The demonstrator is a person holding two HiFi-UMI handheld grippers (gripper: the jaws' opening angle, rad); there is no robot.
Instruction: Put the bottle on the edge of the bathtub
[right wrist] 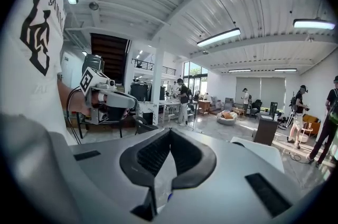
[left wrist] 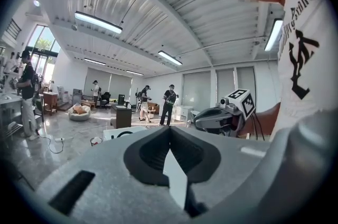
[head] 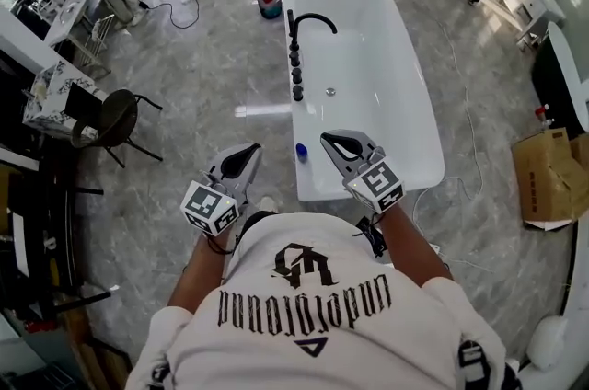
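**Head view:** one blue-capped bottle [head: 301,153] stands on the near left rim of the one bathtub [head: 386,181], between two grippers, the left gripper [head: 245,154] and the right gripper [head: 333,142].

**Left gripper view:** jaws pressed together, empty.

**Right gripper view:** jaws likewise together, empty.

**Risk:** a low sweep by either gripper could knock the bottle off the narrow rim.

The head view looks steeply down from above the person's shoulders onto the white rectangular bathtub [head: 368,75] and the grey marbled floor [head: 202,48]. The left gripper view sits close behind the grey left gripper [left wrist: 170,130] and faces nearly level across the hall. The right gripper view does likewise behind the grey right gripper [right wrist: 170,133]. Each gripper view catches the other gripper, and all three views share the bathtub.
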